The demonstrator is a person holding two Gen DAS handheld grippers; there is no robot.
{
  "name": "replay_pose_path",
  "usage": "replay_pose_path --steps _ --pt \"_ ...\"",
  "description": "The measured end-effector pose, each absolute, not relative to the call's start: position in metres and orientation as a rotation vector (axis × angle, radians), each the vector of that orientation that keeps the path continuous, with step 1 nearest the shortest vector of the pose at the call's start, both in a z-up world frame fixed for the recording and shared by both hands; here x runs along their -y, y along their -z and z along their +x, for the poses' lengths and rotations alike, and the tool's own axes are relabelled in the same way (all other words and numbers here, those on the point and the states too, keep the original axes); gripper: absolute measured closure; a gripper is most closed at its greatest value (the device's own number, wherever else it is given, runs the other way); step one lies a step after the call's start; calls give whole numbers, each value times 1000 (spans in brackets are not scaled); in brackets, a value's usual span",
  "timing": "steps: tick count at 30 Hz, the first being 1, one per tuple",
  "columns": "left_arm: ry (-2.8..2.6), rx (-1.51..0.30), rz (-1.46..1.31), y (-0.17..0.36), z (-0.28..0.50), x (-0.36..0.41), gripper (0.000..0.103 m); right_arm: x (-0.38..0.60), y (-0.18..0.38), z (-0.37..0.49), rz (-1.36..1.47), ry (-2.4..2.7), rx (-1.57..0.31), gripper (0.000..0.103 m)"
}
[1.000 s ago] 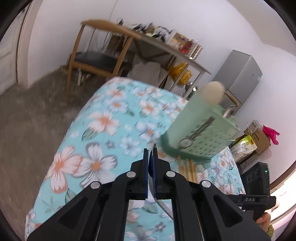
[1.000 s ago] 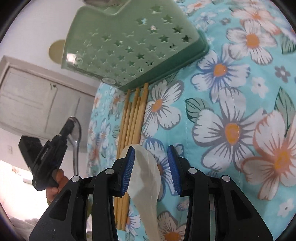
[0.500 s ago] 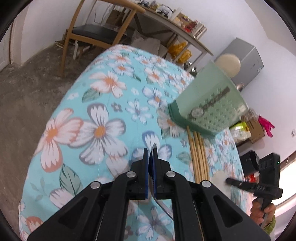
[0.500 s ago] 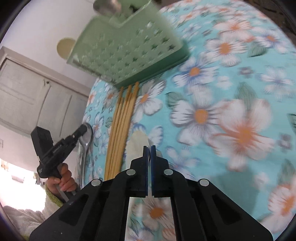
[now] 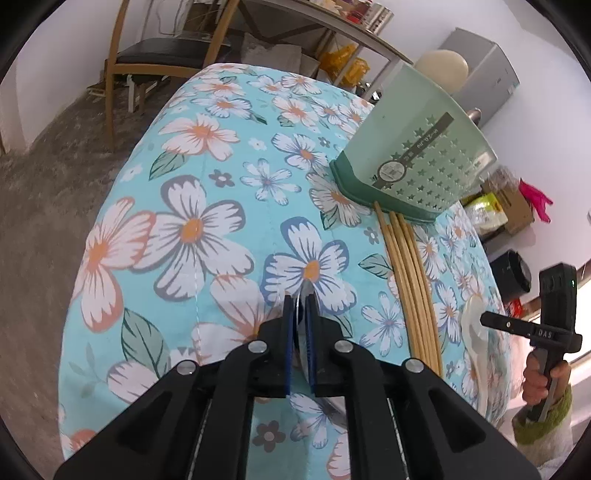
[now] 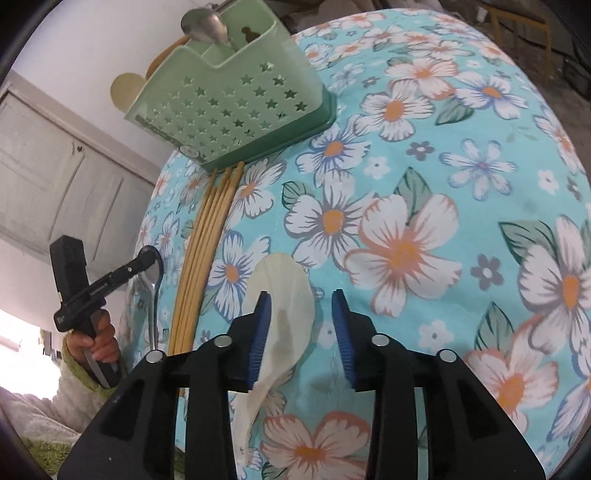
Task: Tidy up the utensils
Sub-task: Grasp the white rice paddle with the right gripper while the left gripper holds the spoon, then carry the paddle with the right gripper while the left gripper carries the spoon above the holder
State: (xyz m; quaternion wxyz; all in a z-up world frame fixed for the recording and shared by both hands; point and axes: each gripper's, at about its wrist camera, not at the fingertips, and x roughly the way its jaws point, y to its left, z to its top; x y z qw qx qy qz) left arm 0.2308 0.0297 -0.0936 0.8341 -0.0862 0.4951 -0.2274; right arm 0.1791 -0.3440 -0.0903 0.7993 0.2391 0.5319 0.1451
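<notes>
A green star-punched utensil caddy stands on the floral tablecloth with a metal spoon and a cream spoon in it. Several wooden chopsticks lie in front of it. My left gripper is shut on a metal spoon just above the cloth. My right gripper is open, with a cream plastic spoon lying between its fingers, against the left one. That spoon also shows in the left wrist view.
The floral tablecloth covers the table. A wooden chair, a cluttered side table and a grey fridge stand beyond it. A white door is behind the caddy.
My right gripper was open over the cream spoon, looked shut half a second ago, and is open again around it. My left gripper has lowered toward the cloth, still holding the metal spoon.
</notes>
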Motion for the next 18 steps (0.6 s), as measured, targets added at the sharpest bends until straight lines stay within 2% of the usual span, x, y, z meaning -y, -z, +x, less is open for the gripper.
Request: replay_pose_path --steps 6,13,18 --pt "473 -1079 -119 94 240 -24 93 338 101 194 520 -366 -1131 68" --pt "443 -1095 -55 95 240 -17 93 328 101 195 449 -374 -1154 92" --pt "426 -1093 19 94 237 -10 93 323 95 189 418 -392 -1151 98"
